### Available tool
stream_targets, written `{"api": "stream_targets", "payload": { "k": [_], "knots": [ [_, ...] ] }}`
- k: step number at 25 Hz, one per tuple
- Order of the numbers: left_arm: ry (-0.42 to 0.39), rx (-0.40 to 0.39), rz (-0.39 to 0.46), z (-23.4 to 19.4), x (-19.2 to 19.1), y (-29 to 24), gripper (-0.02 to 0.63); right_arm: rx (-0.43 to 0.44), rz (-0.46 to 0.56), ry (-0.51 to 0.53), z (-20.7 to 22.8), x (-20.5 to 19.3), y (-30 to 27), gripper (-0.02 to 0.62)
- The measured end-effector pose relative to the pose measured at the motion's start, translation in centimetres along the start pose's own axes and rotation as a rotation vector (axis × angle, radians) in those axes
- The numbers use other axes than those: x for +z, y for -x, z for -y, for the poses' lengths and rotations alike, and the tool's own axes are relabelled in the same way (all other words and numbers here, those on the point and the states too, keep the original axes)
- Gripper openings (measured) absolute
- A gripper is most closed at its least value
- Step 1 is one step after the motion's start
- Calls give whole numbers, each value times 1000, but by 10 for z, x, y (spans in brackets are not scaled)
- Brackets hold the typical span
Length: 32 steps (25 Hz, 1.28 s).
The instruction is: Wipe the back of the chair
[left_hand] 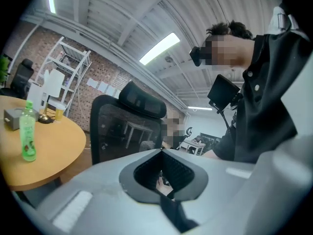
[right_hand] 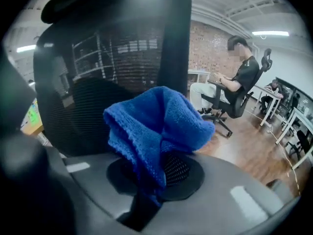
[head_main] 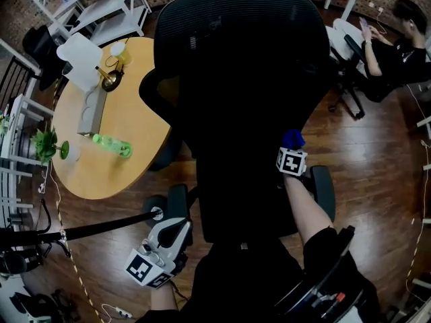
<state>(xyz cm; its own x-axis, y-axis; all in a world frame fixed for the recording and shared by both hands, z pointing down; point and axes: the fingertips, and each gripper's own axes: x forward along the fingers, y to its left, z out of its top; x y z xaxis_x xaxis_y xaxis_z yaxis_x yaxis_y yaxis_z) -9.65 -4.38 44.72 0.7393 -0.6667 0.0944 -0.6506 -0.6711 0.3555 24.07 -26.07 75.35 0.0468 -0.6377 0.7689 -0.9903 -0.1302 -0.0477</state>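
Observation:
A black mesh office chair stands with its back (head_main: pixel 242 79) toward me, filling the middle of the head view. My right gripper (head_main: pixel 291 160) is at the lower right side of that back, shut on a bunched blue cloth (head_main: pixel 293 138). In the right gripper view the cloth (right_hand: pixel 156 126) bulges out of the shut right gripper (right_hand: pixel 156 173), close to the mesh back (right_hand: pixel 112 58). My left gripper (head_main: pixel 168 237) hangs low at the left, away from the chair, jaws shut and holding nothing. The left gripper (left_hand: pixel 164 173) looks toward the chair back (left_hand: pixel 124 129) from a distance.
A round wooden table (head_main: pixel 101 160) at the left carries a green bottle (head_main: pixel 112 145), a small plant (head_main: pixel 46 143) and a grey box. A person sits on another chair (head_main: pixel 397 39) at the far right. White shelves (head_main: pixel 101 5) stand behind. A black pole (head_main: pixel 101 229) and cables lie at the lower left.

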Motion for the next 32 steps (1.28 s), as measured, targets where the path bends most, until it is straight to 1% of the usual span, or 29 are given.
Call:
{"api": "stream_targets", "payload": {
  "k": [2, 3, 6, 9, 11, 15, 18, 19, 20, 23, 24, 25, 26, 28, 30, 32],
  "knots": [
    [4, 41, -13, -12, -6, 21, 6, 28, -19, 34, -24, -10, -7, 57],
    [5, 58, -16, -17, -8, 30, 6, 57, -17, 64, -40, -13, -11, 57],
    [12, 98, -7, -26, -8, 48, 6, 167, -25, 156, -97, -22, -21, 57],
    [20, 120, 0, -28, -9, 60, 6, 274, -55, 197, -158, -36, -24, 57],
    [27, 134, 5, -29, -11, 68, 6, 346, -94, 214, -196, -51, -22, 57],
    [34, 175, 14, -31, -13, 85, 6, 428, -78, 311, -247, -55, -16, 57],
    [38, 196, 26, -32, -13, 93, 6, 491, -90, 359, -279, -63, -11, 57],
    [41, 201, 31, -31, -13, 94, 6, 525, -92, 377, -291, -67, -8, 57],
    [44, 204, 35, -31, -12, 95, 6, 578, -88, 404, -306, -70, -3, 57],
    [49, 220, 33, -32, -13, 96, 6, 809, -50, 509, -359, -77, 25, 57],
    [49, 226, 35, -32, -13, 96, 6, 870, -44, 538, -374, -80, 33, 57],
    [50, 233, 39, -32, -12, 96, 6, 910, -46, 559, -384, -83, 38, 57],
    [52, 241, 46, -32, -12, 96, 6, 928, -55, 574, -391, -87, 39, 57],
    [56, 256, 58, -30, -14, 96, 6, 915, -79, 598, -391, -95, 33, 57],
    [56, 261, 65, -29, -15, 94, 6, 858, -97, 611, -378, -97, 18, 57],
    [51, 257, 71, -28, -15, 87, 6, 775, -100, 594, -353, -89, -2, 57]
  ]
}}
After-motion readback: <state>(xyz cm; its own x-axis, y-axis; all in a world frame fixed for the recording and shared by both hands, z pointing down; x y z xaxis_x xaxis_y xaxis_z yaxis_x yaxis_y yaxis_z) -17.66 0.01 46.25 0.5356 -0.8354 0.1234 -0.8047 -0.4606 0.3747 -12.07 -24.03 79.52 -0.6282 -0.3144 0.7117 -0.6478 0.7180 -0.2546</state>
